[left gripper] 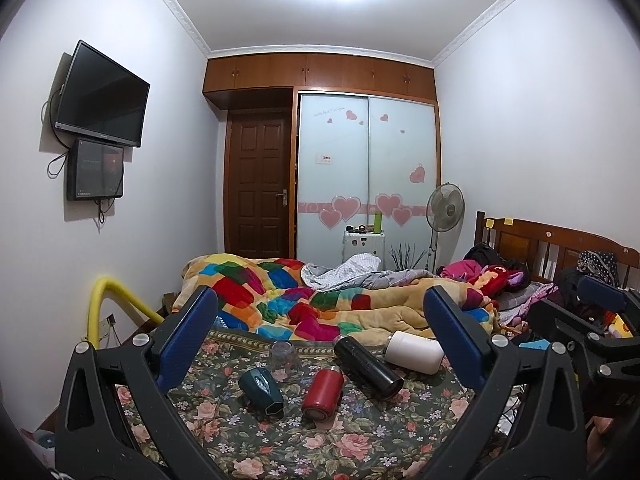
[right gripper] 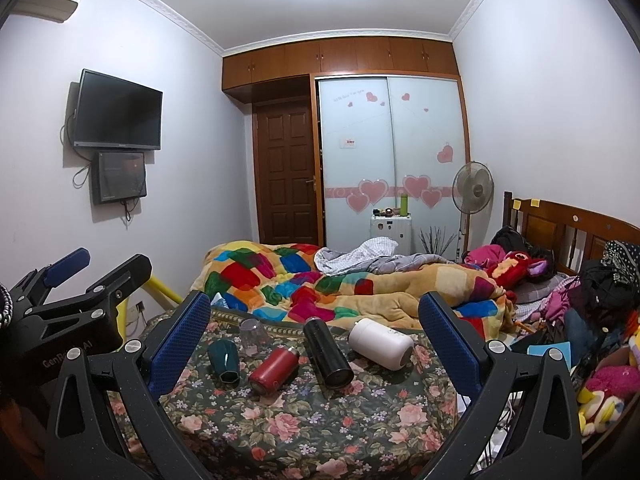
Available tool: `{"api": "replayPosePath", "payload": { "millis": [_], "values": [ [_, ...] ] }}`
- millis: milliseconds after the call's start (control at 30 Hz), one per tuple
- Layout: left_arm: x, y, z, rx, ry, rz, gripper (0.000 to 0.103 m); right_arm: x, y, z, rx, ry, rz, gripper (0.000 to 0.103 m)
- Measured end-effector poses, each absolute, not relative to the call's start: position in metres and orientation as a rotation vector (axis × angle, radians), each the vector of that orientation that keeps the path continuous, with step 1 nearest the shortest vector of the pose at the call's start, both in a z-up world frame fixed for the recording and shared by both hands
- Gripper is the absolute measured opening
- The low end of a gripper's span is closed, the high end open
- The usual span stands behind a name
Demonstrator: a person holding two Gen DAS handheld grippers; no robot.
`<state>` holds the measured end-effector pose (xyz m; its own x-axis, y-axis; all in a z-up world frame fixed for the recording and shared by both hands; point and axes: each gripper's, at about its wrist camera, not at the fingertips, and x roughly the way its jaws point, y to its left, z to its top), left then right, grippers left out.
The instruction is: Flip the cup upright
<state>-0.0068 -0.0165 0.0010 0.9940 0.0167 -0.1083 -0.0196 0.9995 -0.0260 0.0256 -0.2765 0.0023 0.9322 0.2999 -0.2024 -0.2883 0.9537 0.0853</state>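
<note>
While both tools hang level above the near end of the bed, neither one touches anything. The left gripper (left gripper: 320, 312) is held pointing straight down the bed toward the wardrobe (left gripper: 368, 168), its two blue-padded fingers (left gripper: 188, 336) spread wide apart with nothing between them. The right gripper (right gripper: 316, 316) sits just beside it at about the same height and facing the same way, its fingers (right gripper: 180, 340) likewise spread wide and empty. Each one shows at the edge of the other's view: the right at the far right of the left camera, the left at the far left of the right camera.

Down on the floral bedspread (left gripper: 280, 440), ahead of both tools, lie the drinking vessels. A clear glass cup (left gripper: 285, 360) stands mouth-down, farthest to the left at the back of the group. Just in front of it a dark green mug (left gripper: 261, 390) lies on its side. Beside that a red flask (left gripper: 323, 392) lies on its side, then a black flask (left gripper: 368, 364) at an angle, and a white flask (left gripper: 414, 351) farthest right, also tipped over. The black flask's end rests close to the red one; whether they touch I cannot tell.

Behind them a patchwork quilt (left gripper: 280, 288) is bunched up across the bed.
</note>
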Motion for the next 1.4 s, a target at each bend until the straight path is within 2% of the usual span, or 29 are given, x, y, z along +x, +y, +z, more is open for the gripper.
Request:
{"api": "replayPosePath", "payload": {
  "millis": [400, 733, 967, 1200, 1233, 1300, 1400],
  "values": [
    [0.003, -0.013, -0.004, -0.043, 0.125, 0.011, 0.103, 0.034, -0.276, -0.002, 0.048, 0.239, 0.296, 0.103],
    [0.044, 0.0, -0.022, -0.062, 0.195, 0.002, 0.103, 0.064, -0.271, -0.015, 0.045, 0.304, 0.28, 0.103],
    [0.115, 0.011, -0.062, -0.085, 0.366, -0.003, 0.103, 0.104, -0.266, -0.038, 0.034, 0.393, 0.246, 0.103],
    [0.2, 0.016, -0.137, -0.094, 0.61, -0.018, 0.103, 0.149, -0.267, -0.072, 0.031, 0.518, 0.204, 0.103],
    [0.209, 0.014, -0.147, -0.09, 0.637, -0.023, 0.101, 0.156, -0.268, -0.077, 0.033, 0.537, 0.199, 0.103],
    [0.228, 0.011, -0.171, -0.088, 0.699, -0.053, 0.09, 0.17, -0.27, -0.088, 0.035, 0.572, 0.192, 0.103],
    [0.251, 0.004, -0.198, -0.078, 0.782, -0.102, 0.08, 0.186, -0.271, -0.102, 0.034, 0.615, 0.183, 0.103]
  ]
}}
